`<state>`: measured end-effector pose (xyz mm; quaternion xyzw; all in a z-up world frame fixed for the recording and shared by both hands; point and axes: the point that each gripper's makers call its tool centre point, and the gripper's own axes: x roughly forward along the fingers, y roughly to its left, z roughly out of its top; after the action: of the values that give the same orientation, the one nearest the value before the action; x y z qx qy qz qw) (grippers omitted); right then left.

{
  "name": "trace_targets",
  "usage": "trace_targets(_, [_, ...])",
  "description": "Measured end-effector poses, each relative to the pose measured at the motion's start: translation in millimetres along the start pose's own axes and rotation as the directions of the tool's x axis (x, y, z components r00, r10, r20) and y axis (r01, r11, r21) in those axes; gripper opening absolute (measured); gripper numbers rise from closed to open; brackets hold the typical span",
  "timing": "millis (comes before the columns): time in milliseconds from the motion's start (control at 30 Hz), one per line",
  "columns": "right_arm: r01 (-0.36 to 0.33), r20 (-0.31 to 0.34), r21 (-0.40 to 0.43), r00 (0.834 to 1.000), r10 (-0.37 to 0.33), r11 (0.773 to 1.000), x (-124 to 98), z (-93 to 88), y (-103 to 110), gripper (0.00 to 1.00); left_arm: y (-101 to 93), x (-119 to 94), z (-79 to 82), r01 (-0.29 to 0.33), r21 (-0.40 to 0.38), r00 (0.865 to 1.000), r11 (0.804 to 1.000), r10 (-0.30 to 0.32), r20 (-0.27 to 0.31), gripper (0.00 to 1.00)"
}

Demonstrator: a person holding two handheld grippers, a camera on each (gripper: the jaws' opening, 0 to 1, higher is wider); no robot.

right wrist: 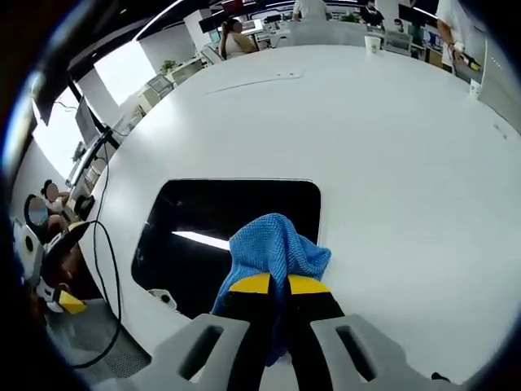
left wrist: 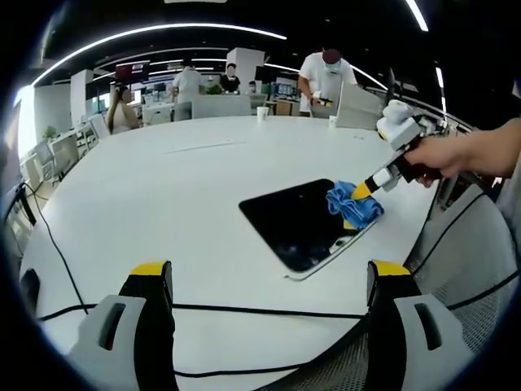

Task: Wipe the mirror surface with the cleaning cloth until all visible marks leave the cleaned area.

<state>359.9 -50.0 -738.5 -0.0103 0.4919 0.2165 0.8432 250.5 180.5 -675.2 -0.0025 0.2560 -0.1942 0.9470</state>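
Here we see the right gripper (right wrist: 271,284) with its jaws closed tight on the blue cleaning cloth (right wrist: 273,248), pressing it onto the dark mirror (right wrist: 203,216) that lies flat on the white table (right wrist: 366,147). Our left gripper (left wrist: 269,281) hangs well apart from it with jaws spread wide, holding nothing (a black cable (left wrist: 244,308) runs across the table between them).

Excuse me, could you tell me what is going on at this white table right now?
A person is wiping a mirror that lies flat on a large white table. The right gripper is shut on a blue cleaning cloth and presses it onto the mirror near one edge. The left gripper is open and holds nothing, poised above the table short of the mirror. Black cables run across the table near it. A paper cup stands at the far side, and other people work in the background.
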Motion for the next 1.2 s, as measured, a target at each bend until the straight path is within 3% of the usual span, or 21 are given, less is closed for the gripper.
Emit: trace_targets(1200, [0.026,0.01,-0.074,1.0,-0.025,0.997,35.4,63.6,-17.8,0.0,3.8,0.1,-1.5,-0.019,-0.004,1.0,1.0,0.018,-0.009,0.99])
